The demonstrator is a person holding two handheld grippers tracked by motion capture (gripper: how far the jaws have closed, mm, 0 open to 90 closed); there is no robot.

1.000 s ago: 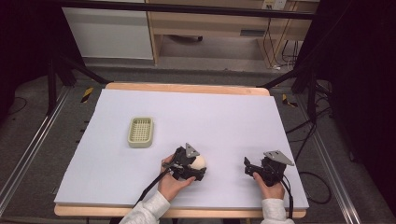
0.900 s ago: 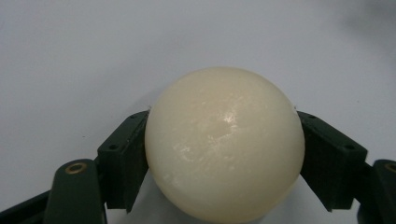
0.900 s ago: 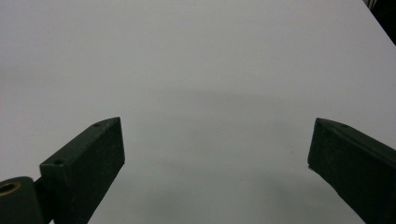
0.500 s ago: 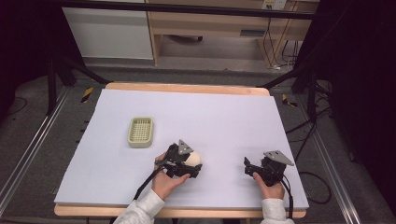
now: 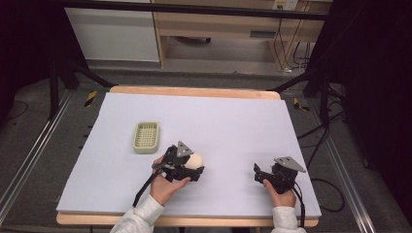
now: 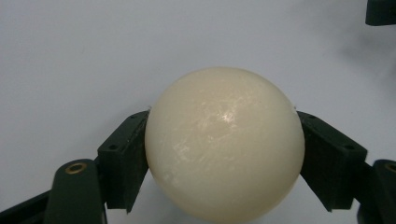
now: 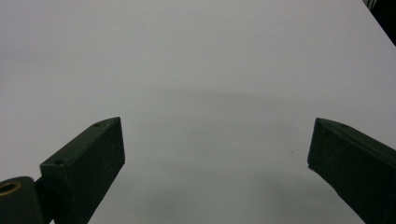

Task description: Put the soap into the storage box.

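My left gripper [image 5: 192, 167] pinches the cream ball [image 6: 224, 144] btwn both jaws, near table centre-front. Keep squeeze even, lift straight, ball's smooth & could slip. Green basket [image 5: 146, 137] sits just up-left, path w/ nothing between. Right gripper [image 5: 262, 174] idle, jaws spread, well apart. Front table edge [image 5: 194, 221] close behind.

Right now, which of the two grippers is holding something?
The left gripper: its jaws clamp a cream ball. The right gripper stands open over bare table.

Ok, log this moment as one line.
left gripper: shut on cream ball | right gripper: open, nothing between jaws | green basket: on table
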